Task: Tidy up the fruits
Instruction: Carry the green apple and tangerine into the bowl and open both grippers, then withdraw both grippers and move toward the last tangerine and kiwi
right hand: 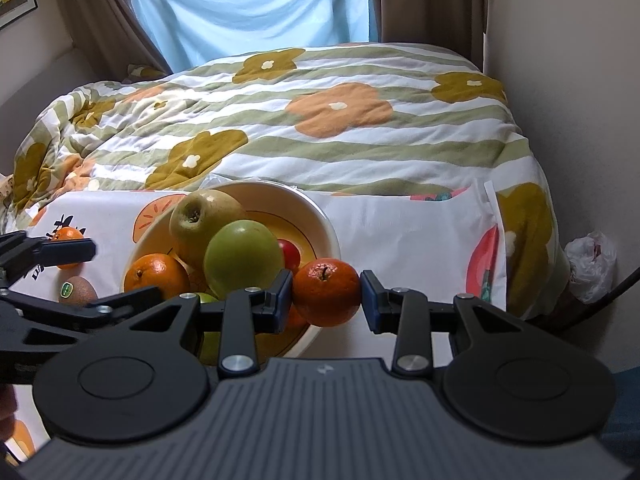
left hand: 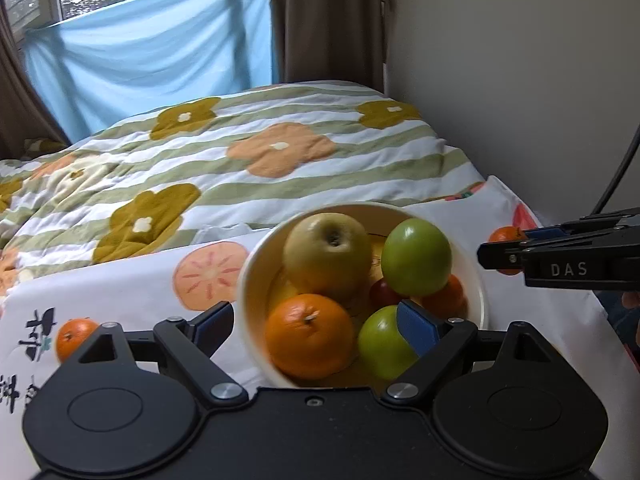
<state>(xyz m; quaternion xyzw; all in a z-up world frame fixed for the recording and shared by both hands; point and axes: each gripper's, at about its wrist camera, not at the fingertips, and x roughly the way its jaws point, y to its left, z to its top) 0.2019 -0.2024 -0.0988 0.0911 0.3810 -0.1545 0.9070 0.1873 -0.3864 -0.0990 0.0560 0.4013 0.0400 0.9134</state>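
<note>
While my right gripper [right hand: 326,294] clamps a tangerine [right hand: 326,292], my left gripper [left hand: 316,328] gapes wide.
Its pads straddle the bowl [left hand: 256,264] of fruit.

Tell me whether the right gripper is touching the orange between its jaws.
Touching: the right wrist view shows both blue pads of the right gripper pressed against the orange.

Apples [left hand: 328,256] and oranges [left hand: 310,336] fill cream bowl [left hand: 250,280].
</note>
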